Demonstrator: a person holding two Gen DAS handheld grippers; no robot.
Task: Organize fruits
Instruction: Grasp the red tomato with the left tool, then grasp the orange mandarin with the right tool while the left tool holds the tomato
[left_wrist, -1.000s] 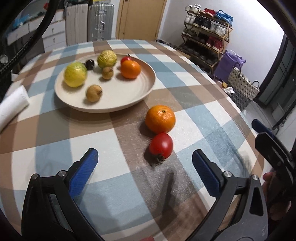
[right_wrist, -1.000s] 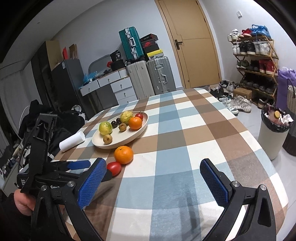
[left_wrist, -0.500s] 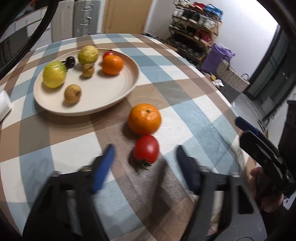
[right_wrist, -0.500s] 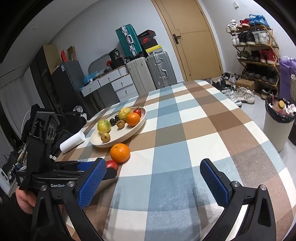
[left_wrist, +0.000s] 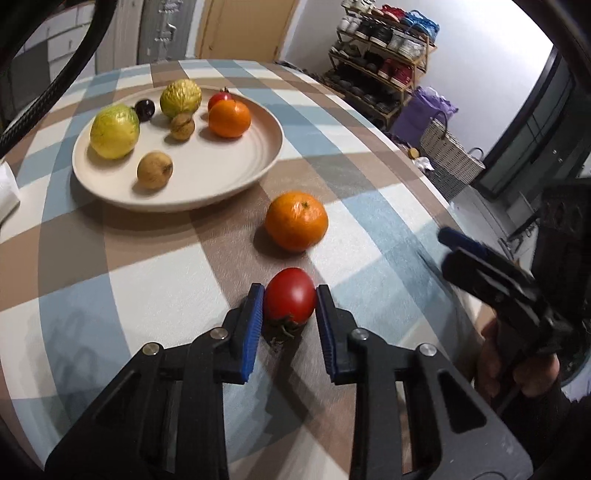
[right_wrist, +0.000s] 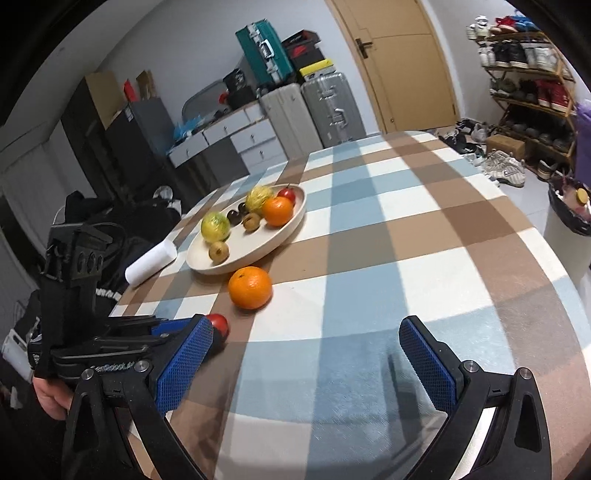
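Tomato (left_wrist: 290, 298) sits on the checked tablecloth (left_wrist: 155, 266), clamped between the blue pads of the left gripper (left_wrist: 289, 325), stem toward the camera. Just beyond the jaws lies a loose orange (left_wrist: 296, 220); farther off, a beige plate (left_wrist: 236, 173) holds mixed fruit. Only the right wrist view shows the right gripper (right_wrist: 303, 363) spread wide over bare cloth, a paper roll (right_wrist: 150, 261) beside the plate.

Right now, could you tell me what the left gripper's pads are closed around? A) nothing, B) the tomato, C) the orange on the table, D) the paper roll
B: the left gripper has both blue pads pressed against the tomato, while the orange lies untouched just beyond it.
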